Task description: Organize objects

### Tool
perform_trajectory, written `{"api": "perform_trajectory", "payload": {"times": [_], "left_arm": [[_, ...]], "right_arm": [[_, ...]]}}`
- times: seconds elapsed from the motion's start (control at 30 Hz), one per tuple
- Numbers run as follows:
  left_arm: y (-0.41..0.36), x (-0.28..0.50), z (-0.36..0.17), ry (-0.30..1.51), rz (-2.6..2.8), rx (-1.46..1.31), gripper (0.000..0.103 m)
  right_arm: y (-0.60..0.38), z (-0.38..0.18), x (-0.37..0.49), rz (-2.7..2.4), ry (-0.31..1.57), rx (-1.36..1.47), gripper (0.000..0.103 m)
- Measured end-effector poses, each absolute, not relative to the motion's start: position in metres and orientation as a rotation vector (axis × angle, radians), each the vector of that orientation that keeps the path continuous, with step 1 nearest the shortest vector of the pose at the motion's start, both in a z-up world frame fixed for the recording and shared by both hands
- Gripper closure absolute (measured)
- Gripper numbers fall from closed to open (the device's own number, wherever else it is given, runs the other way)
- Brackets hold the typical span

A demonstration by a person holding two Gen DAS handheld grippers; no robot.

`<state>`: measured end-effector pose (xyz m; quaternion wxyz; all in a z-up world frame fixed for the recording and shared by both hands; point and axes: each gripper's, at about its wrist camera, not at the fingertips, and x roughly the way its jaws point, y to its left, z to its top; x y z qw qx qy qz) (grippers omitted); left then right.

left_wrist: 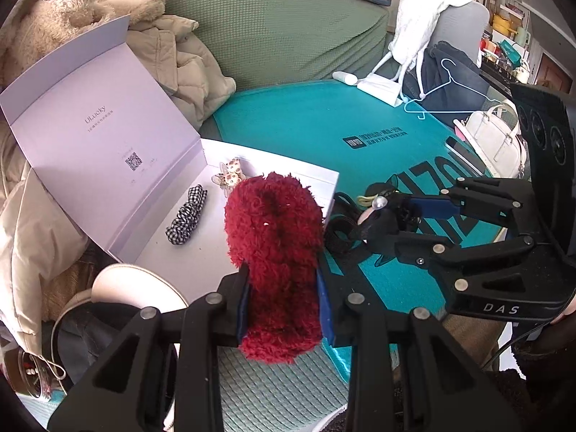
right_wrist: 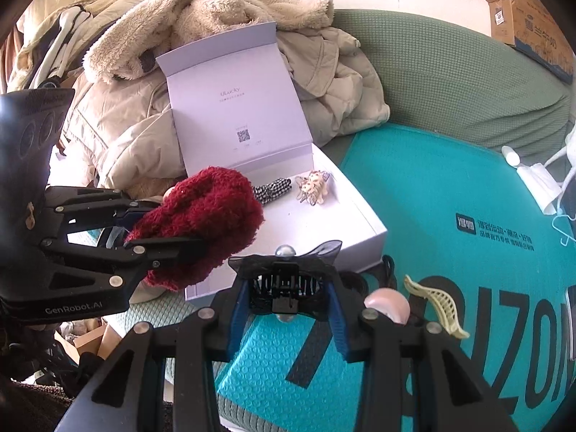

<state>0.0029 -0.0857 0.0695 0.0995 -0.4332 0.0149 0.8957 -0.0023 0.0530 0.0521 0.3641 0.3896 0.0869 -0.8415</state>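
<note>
Heads up: your left gripper is squeezing the red fuzzy scrunchie just over the near edge of the white box, and your right gripper is clamped on the black hair clip beside it. They're close, so they could bump, or the fluffy one could slip. The box already holds a checkered scrunchie and a leopard clip.
</note>
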Motion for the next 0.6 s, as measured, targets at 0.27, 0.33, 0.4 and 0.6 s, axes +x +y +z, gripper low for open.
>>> {"api": "perform_trajectory", "payload": {"times": [0.27,0.33,0.4,0.6], "left_arm": [[-0.104,-0.028,0.071,0.069,2.655,-1.29,0.075],[-0.11,-0.038,0.07,0.068,2.663,-1.301,0.075],[-0.116,-0.046,0.069,0.063,2.673,-1.319,0.075],[-0.134,-0.074,0.064,0.067,2.702,-1.352,0.075]], "right_arm": [[0.033,0.054,-0.028,-2.155,0.23,0.989,0.063],[0.028,0.054,-0.035,-2.153,0.23,0.985,0.063],[0.023,0.054,-0.042,-2.151,0.235,0.981,0.063],[0.006,0.055,-0.063,-2.143,0.25,0.962,0.063]]}}
